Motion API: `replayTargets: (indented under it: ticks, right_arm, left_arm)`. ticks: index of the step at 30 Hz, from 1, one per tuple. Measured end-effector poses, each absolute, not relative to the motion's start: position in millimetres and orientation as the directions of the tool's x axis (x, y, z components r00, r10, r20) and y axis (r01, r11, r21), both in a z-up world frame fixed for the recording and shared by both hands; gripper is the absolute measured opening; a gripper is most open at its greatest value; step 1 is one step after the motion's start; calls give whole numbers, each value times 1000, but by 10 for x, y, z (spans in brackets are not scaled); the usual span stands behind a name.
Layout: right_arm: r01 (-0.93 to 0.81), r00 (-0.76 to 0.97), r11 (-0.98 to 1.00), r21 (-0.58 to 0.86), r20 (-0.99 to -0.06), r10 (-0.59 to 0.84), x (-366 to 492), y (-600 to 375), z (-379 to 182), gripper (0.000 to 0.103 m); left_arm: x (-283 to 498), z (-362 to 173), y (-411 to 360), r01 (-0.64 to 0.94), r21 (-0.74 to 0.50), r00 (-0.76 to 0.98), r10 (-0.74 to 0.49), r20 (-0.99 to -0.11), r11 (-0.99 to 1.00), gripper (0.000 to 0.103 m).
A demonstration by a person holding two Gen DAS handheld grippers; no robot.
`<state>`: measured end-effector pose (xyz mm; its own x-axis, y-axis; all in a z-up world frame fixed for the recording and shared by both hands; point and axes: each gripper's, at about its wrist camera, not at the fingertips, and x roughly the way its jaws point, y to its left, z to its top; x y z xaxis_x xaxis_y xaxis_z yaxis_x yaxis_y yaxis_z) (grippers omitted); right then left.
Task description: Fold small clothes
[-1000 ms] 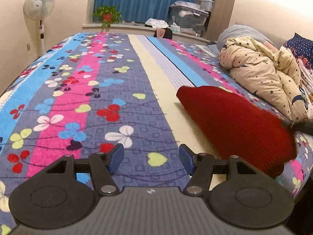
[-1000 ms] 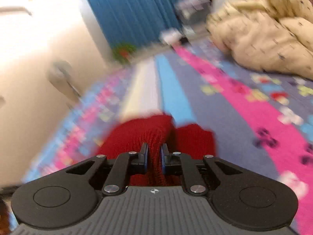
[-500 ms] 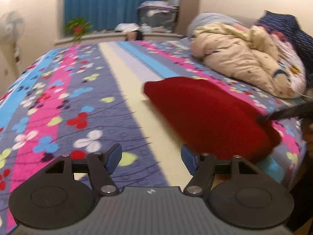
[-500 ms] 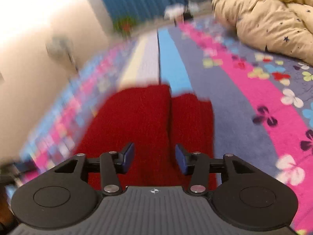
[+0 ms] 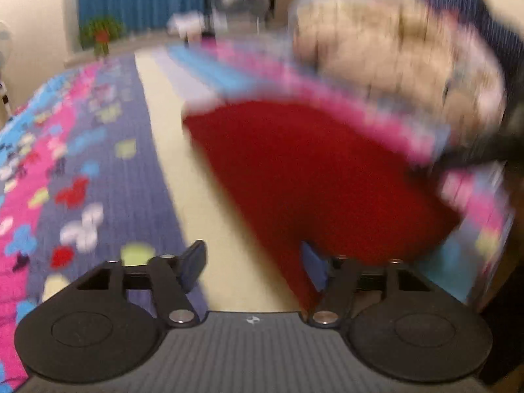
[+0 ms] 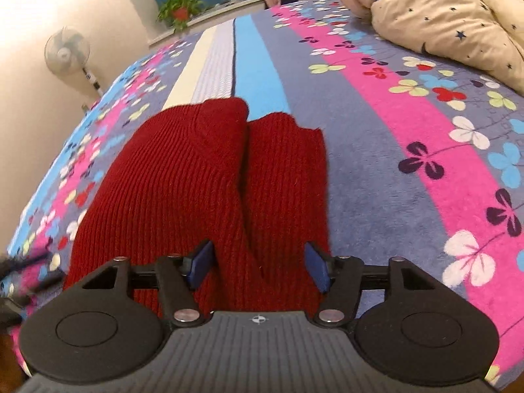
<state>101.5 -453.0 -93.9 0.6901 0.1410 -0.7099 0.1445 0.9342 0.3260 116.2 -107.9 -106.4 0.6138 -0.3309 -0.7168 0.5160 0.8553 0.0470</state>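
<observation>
A dark red knitted garment (image 6: pixel 209 177) lies folded flat on the flowered bedspread (image 6: pixel 409 124), with a lengthwise crease down its middle. My right gripper (image 6: pixel 258 267) is open and empty, its jaws spread just over the garment's near end. In the blurred left wrist view the same red garment (image 5: pixel 311 177) lies ahead and to the right. My left gripper (image 5: pixel 253 263) is open and empty, its right finger over the garment's near edge.
A cream star-print duvet (image 6: pixel 442 13) is bunched at the far right of the bed. A standing fan (image 6: pixel 68 52) stands by the left wall. A potted plant (image 6: pixel 178 9) sits on the sill under blue curtains. The other gripper shows dimly at the right edge (image 5: pixel 484 150).
My right gripper has opened and let go of the red garment, which now lies flat. My left gripper has swung right toward the garment, still open.
</observation>
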Motion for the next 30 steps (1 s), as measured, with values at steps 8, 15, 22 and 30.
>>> replayTargets:
  ticks: [8,15,22,30]
  right_arm:
    - [144,643,935,325,-749,161,1101,-4490,-1057,84]
    - [208,608,898,388,-770,193,1220,-4527,-1189,91]
    - [195,601,894,404,-769,216,1258,-4545,-1242,92]
    - [185,630,881,436,-740,234,1248,-4548,-1239,78]
  left_arm:
    - [1561,-827,-914,415,-75,574,-326,-751,907,80]
    - [2405,-755,-663,175,-432,567,-449,-690,885,86]
    - [2902,-1193,-841,112,-605,457,-582,-673,788,95]
    - [3139,-1542,-956,18,-726,405,-669,-623,687,95]
